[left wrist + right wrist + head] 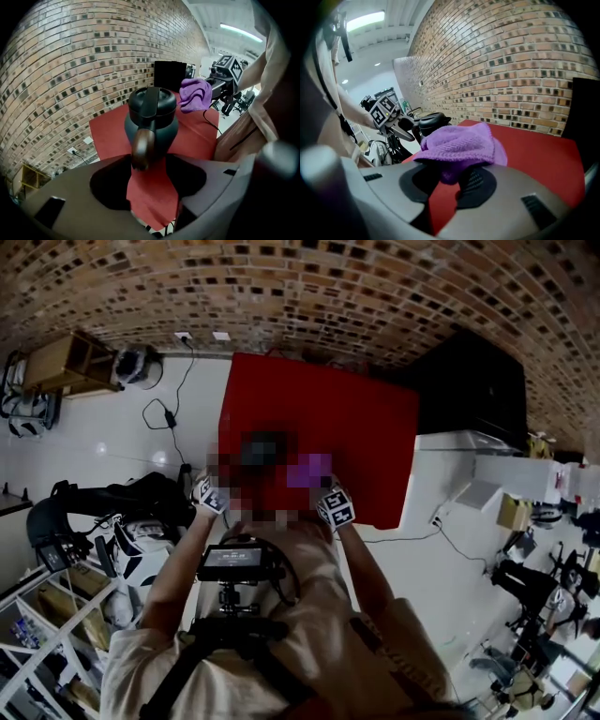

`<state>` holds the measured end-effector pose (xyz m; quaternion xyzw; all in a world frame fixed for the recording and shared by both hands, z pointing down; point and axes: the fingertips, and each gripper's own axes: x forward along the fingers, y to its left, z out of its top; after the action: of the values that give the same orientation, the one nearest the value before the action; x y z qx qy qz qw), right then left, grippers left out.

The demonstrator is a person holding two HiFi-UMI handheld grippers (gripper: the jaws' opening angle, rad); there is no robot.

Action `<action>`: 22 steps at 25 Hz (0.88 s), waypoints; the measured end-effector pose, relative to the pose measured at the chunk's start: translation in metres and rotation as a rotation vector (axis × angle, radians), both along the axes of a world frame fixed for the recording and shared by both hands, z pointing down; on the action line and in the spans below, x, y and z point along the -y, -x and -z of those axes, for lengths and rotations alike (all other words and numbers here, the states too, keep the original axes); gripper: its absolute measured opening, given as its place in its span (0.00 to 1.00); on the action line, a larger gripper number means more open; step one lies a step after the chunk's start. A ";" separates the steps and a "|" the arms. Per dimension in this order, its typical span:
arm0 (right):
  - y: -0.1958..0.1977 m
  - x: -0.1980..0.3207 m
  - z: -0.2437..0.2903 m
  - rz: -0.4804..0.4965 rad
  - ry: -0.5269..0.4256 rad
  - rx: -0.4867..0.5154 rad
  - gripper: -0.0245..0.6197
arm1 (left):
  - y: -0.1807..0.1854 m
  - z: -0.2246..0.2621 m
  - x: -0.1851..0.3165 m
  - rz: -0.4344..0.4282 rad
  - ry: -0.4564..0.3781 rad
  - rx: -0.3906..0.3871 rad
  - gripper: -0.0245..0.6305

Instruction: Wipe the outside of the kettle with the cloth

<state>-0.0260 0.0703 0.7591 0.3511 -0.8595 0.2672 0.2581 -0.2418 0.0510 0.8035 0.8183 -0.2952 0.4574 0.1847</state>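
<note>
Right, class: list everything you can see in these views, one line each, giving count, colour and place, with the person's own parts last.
kettle: one, dark body with a brown handle, standing on the table
cloth: one, purple, bunched up above the table
table: one, red top, by the brick wall
brick wall: one, brown, behind the table
cabinet: one, black, right of the table in the head view
shelf unit: one, wooden, on the floor left of the table
left gripper: one, grey, jaws apart, facing the kettle handle
right gripper: one, grey, closed on the cloth
</note>
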 end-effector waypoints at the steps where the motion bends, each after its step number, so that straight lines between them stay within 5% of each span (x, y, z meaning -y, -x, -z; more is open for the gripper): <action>1: 0.001 -0.003 -0.001 -0.008 0.004 0.004 0.20 | -0.001 0.001 -0.001 -0.011 0.005 -0.001 0.39; 11: -0.001 -0.017 0.006 0.014 0.005 0.007 0.20 | -0.007 -0.013 0.005 -0.098 0.009 0.042 0.39; 22: -0.029 -0.020 0.006 0.004 0.002 -0.003 0.20 | -0.005 -0.019 0.013 -0.054 -0.005 0.059 0.30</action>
<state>0.0027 0.0899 0.7534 0.3497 -0.8595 0.2669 0.2604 -0.2372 0.0384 0.8222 0.8126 -0.2796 0.4853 0.1614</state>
